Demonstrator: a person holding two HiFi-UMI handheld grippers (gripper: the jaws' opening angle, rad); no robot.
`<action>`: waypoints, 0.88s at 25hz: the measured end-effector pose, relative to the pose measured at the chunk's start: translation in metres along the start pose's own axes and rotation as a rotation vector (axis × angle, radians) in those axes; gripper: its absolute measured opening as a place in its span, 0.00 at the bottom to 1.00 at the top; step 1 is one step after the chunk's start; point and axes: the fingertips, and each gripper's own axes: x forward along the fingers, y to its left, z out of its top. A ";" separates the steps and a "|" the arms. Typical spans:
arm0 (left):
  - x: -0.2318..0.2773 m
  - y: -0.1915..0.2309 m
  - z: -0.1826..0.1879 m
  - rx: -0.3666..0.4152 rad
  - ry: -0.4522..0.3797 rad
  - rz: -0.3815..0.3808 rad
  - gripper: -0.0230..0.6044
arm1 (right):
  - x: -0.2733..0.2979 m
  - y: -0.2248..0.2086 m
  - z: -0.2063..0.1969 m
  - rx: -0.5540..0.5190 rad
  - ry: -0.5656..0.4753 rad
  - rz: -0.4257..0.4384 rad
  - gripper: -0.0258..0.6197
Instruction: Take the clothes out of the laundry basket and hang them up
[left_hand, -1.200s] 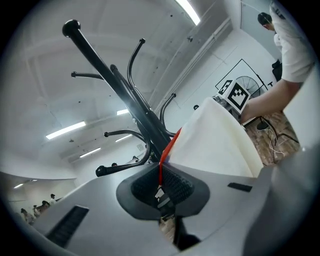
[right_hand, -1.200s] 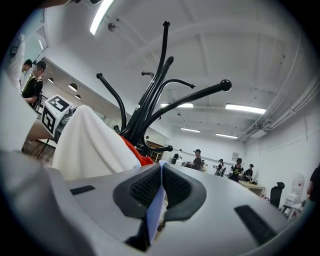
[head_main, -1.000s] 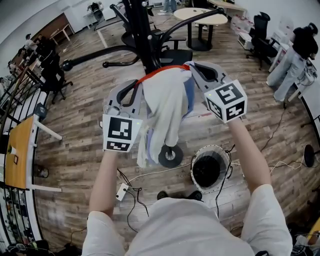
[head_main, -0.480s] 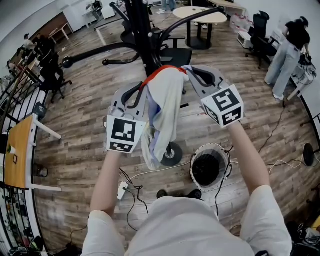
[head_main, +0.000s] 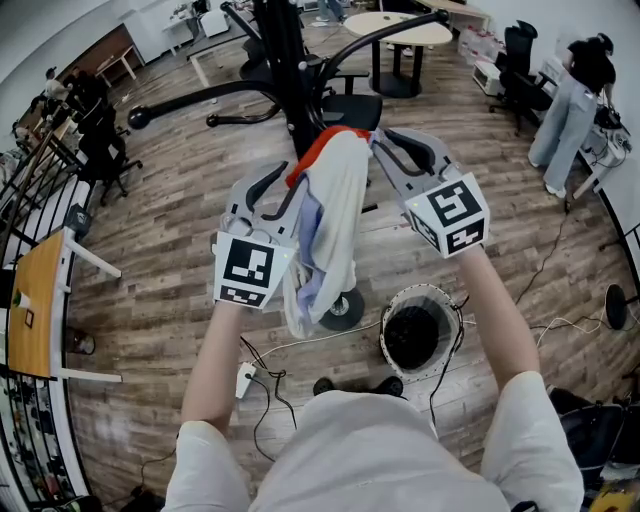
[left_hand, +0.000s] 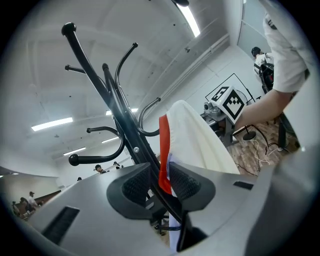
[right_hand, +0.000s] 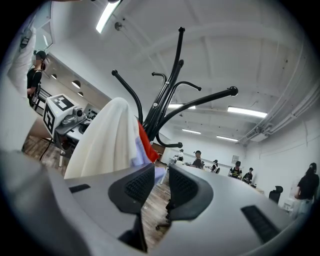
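Cream cloth fills the middle of my head view. The garment (head_main: 335, 215) hangs in long folds between my two grippers. Its top is bunched against the black coat stand (head_main: 285, 70), and a red band (head_main: 318, 148) runs along its upper edge. Whether it is actually caught on one of the stand's hooks I cannot make out from this angle. My left gripper (head_main: 283, 183) sits at the lower left end of the band, and my right gripper (head_main: 388, 143) is just beside the garment's upper right corner. Below them, on the wood floor (head_main: 150, 270), the white laundry basket (head_main: 421, 293) stands near my feet.

In the left gripper view the jaws have just been opening and now stand well apart. The red band (left_hand: 163, 150) runs down through the gap with the cream cloth behind it, and neither pad presses on it. The stand's curved arms (left_hand: 115, 110) rise just beyond.

In the right gripper view the jaws have also just been opening, to a narrower gap. Through that gap I see only floor. The garment (right_hand: 105, 135) lies to the left of the left-hand pad, and a pale blue fold (right_hand: 136, 152) of it reaches close to the gap without entering it.
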 end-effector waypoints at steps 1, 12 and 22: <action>0.000 -0.001 0.000 0.001 -0.002 -0.005 0.25 | -0.001 -0.001 0.000 0.000 0.001 -0.004 0.20; 0.000 -0.015 0.003 -0.010 -0.023 -0.030 0.09 | -0.016 0.007 0.000 0.009 -0.001 -0.015 0.18; -0.005 -0.018 0.005 -0.035 -0.030 -0.030 0.15 | -0.037 0.004 0.010 0.035 -0.023 -0.036 0.18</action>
